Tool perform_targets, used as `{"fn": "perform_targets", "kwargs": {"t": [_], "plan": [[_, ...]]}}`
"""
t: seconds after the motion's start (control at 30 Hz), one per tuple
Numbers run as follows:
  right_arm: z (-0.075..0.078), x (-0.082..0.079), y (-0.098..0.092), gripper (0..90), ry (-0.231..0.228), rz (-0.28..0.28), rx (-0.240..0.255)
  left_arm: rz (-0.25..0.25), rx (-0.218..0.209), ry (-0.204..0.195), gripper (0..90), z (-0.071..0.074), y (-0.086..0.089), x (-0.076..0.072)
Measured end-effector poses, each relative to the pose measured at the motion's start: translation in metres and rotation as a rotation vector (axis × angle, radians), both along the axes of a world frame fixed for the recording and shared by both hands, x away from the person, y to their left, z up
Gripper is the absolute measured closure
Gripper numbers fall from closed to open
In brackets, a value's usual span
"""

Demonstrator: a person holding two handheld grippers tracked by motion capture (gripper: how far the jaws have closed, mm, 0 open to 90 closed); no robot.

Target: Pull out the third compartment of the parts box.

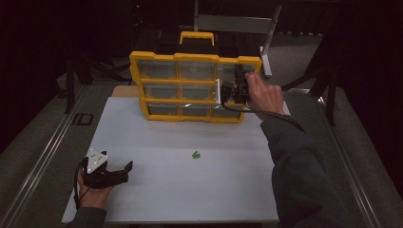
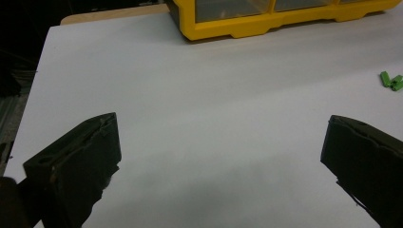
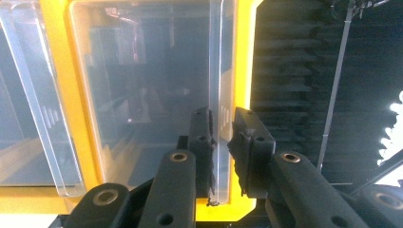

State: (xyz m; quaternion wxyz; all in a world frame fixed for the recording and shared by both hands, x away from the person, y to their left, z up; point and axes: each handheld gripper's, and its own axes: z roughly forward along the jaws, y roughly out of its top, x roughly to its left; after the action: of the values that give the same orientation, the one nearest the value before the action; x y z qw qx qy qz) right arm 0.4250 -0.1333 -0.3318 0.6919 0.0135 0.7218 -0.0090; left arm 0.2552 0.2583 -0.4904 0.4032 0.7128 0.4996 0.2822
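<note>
The clear drawer (image 3: 142,95) sits in the right column of the yellow organizer (image 1: 196,85), which stands upright near the far edge of the tabletop (image 1: 190,190), its black-and-yellow handle (image 1: 196,39) on top. In the right gripper view the drawer's transparent side wall (image 3: 216,95) runs straight up between the two black jaws, with the yellow frame glowing just behind it. The right gripper (image 3: 222,142) has its jaws drawn in close on either side of that wall; the left pad looks to be against the plastic, while a thin gap shows beside the right pad (so I cannot say the wall is truly pinched). From the high view the same gripper (image 1: 232,91) is at the organizer's right side, at the middle row, and the person's right hand (image 1: 263,95) wraps its body, the sleeve (image 1: 299,175) coming up from the near right corner.

Out on the bare white surface, roughly midway and a little toward the near edge, lies a small green piece (image 1: 196,154); it is well apart from both grippers.

The left gripper (image 1: 121,173) rests by the near left corner in the left hand (image 1: 92,190), grey plate (image 1: 96,160) on top. Its jaws stand wide apart with nothing between them, only white tabletop (image 2: 214,142).
</note>
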Motion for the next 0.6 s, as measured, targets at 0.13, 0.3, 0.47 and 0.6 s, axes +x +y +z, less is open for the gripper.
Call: {"fn": "perform_targets", "kwargs": {"t": [0.13, 0.3, 0.47, 0.6], "plan": [[0.0005, -0.0031, -0.0010, 77.8, 0.002, 0.006, -0.002, 0.000, 0.000, 0.001, 0.0, 0.0000, -0.0001, 0.0001], [0.0023, -0.0038, -0.0014, 74.4, 0.016, 0.005, 0.017, 0.001, -0.002, -0.001, 0.1, -0.0001, -0.0006, 0.0000], [0.0057, -0.0001, -0.0028, 71.7, 0.044, 0.004, 0.017, 0.001, -0.001, 0.000, 0.1, -0.0002, -0.0007, 0.0002], [0.0049, 0.0024, -0.0045, 72.0, 0.053, -0.005, 0.021, 0.001, -0.002, 0.001, 0.1, -0.0003, -0.0008, 0.0002]]}}
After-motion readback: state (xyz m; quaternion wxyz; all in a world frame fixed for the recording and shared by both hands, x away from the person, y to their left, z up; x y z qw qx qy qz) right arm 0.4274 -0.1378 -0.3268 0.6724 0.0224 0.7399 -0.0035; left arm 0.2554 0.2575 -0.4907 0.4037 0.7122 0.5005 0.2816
